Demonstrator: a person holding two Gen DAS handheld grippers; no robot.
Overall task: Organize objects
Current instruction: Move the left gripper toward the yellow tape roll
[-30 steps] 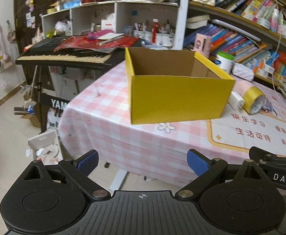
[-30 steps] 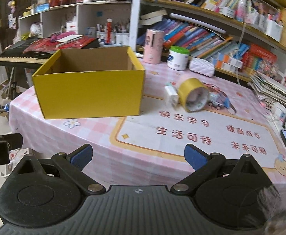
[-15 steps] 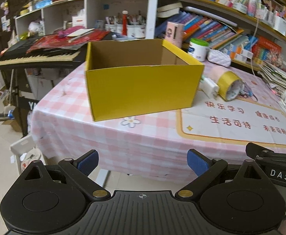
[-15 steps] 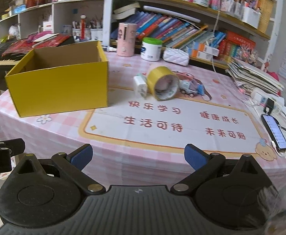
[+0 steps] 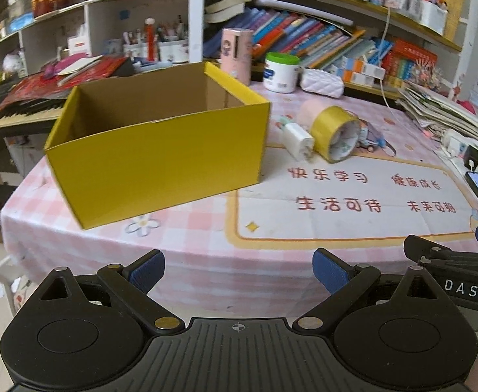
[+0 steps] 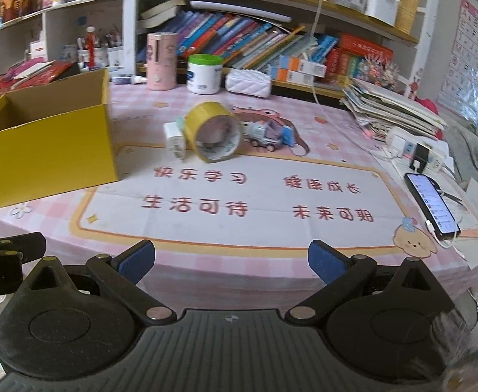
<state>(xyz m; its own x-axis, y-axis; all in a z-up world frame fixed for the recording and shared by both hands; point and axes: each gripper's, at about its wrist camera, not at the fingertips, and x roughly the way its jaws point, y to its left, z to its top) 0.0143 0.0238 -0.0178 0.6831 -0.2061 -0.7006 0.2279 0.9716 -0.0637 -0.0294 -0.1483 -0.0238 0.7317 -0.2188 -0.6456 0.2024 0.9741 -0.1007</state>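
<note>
An open yellow cardboard box [image 5: 160,156] stands on the pink checked tablecloth [image 5: 186,228]; it also shows at the left of the right wrist view [image 6: 47,143]. Right of it lie a white charger plug [image 5: 299,137] [image 6: 174,142], a yellow tape roll [image 5: 335,132] [image 6: 214,135] and a small toy truck [image 6: 266,134]. My left gripper [image 5: 238,272] is open and empty, short of the table's front edge. My right gripper [image 6: 230,259] is open and empty, over the front edge.
A phone [image 6: 432,205] on a cable and a power strip [image 6: 415,152] lie at the right. A white jar [image 6: 204,73], pink canister [image 6: 161,60] and white pouch [image 6: 247,81] stand at the back before bookshelves. A keyboard [image 5: 13,111] stands left of the table.
Both grippers have swung to the right and risen, so the box has slid left in both views and the tape, plug and toy truck sit nearer the middle. Both stay open.
</note>
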